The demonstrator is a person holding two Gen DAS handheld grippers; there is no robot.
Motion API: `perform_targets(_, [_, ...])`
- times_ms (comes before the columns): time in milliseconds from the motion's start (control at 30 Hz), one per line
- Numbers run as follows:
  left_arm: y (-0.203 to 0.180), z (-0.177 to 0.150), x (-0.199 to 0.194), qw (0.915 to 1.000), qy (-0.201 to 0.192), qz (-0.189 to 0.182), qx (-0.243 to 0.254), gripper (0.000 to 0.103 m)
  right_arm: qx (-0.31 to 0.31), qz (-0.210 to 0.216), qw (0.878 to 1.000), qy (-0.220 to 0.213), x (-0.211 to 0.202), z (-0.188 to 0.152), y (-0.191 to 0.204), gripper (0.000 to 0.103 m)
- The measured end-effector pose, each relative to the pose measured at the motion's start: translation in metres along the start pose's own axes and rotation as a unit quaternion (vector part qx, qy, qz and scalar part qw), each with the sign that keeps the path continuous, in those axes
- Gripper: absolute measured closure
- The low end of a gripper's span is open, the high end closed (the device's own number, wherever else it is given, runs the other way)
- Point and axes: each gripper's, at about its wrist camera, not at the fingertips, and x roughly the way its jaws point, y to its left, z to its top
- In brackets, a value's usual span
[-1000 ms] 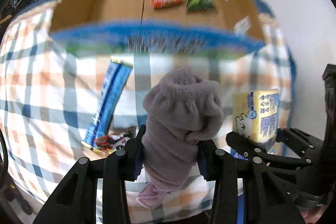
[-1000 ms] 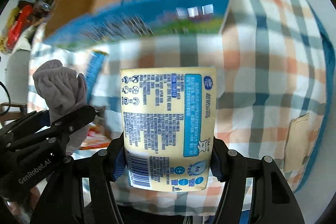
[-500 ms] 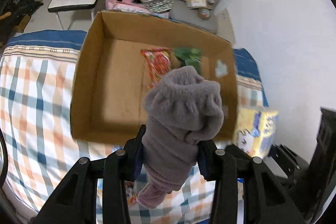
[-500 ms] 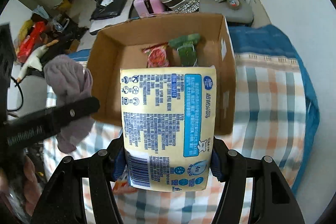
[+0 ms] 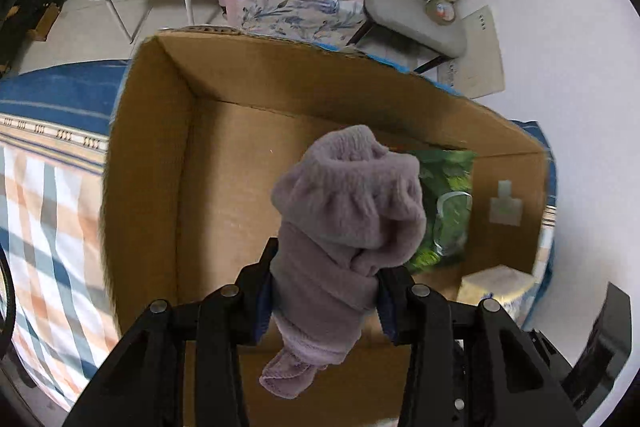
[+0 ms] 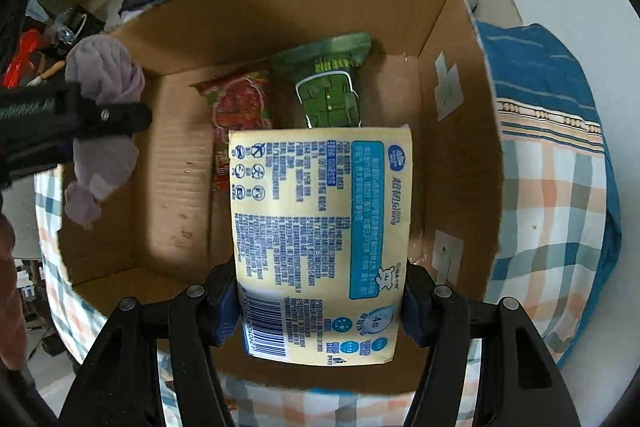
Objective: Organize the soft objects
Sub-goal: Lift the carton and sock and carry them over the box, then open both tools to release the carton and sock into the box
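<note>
A rolled mauve sock (image 5: 344,227) is pinched between the fingers of the left claw (image 5: 326,293) and is held above the open cardboard box (image 5: 168,155). A yellow tissue pack (image 6: 320,239) is clamped by the right claw (image 6: 320,301) over the box's near right part. On the box floor, a red snack packet (image 6: 240,115) and a green packet (image 6: 328,83) are seen side by side. The box is set on a checked bedspread (image 6: 552,195).

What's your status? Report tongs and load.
Left tongs shut on purple sock. Right tongs shut on tissue pack. Both over cardboard box; two snack bags inside.
</note>
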Motion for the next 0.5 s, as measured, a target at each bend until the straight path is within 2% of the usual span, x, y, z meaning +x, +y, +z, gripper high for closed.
perform_targets(267, [0.008,0.019,0.028,0.9993,0.034,0.012,-0.007,0.060,-0.013,-0.027,0.999,0.028,0.035,0.001,-0.003,0.036])
perform_targets(300, [0.007,0.020,0.028,0.9993,0.034,0.015,-0.004,0.056,-0.013,-0.029,0.999,0.028,0.036,0.001,-0.003,0.036])
perform_targets(400, [0.004,0.020,0.024,0.9994,0.031,0.015,0.004,0.042,-0.008,-0.020,0.999,0.026,0.036,0.000,-0.004,0.021])
perform_targets(500, [0.001,0.018,0.018,0.9996,0.024,0.008,0.008,0.034,-0.003,-0.013,1.000,0.019,0.031,0.000,-0.005,0.019])
